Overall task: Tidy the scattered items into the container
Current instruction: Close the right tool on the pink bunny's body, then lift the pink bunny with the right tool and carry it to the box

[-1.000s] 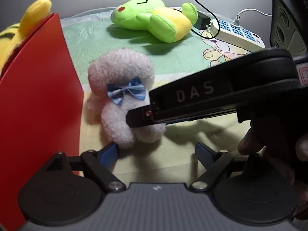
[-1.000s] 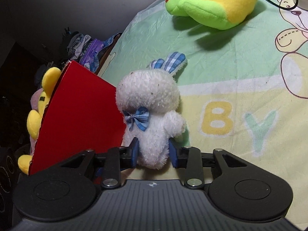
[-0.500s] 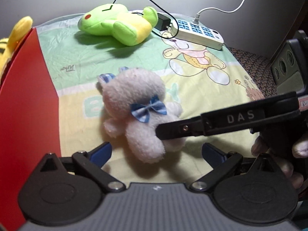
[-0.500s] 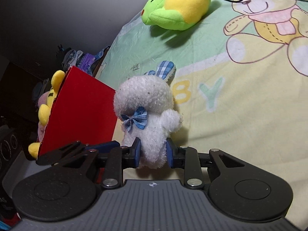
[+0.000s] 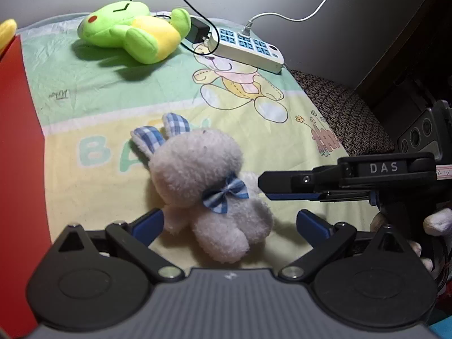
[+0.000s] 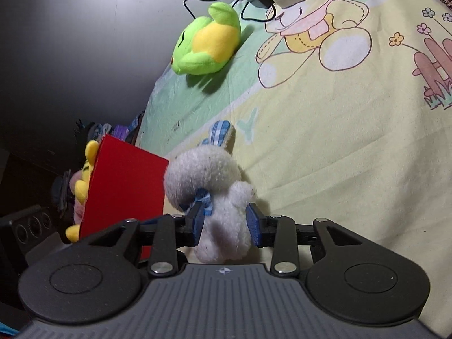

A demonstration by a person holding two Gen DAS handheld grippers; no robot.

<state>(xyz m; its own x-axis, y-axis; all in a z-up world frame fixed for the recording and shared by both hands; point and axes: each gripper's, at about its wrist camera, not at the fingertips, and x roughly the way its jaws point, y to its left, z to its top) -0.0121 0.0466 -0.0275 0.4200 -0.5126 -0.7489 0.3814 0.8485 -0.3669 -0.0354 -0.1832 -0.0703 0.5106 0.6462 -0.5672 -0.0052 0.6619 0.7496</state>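
A white plush bunny with a blue bow lies on the printed sheet, close to the red box on the left. My left gripper is wide open, and the bunny's lower body sits between its blue fingers without being pinched. My right gripper, held by a gloved hand, reaches in from the right. Its tips are just at the bunny's side. In the right wrist view the right gripper has its jaws opening, with the bunny between the pads but not squeezed. A green frog plush lies at the far end.
A yellow plush sticks out behind the red box. A white power strip with a black adapter and cables lies beyond the frog. A dark patterned surface and a black device border the sheet's right edge.
The right gripper's pads, earlier squeezing the bunny, have spread and it has drawn back to the right. The bunny now rests on the sheet. The left jaws opened wider.
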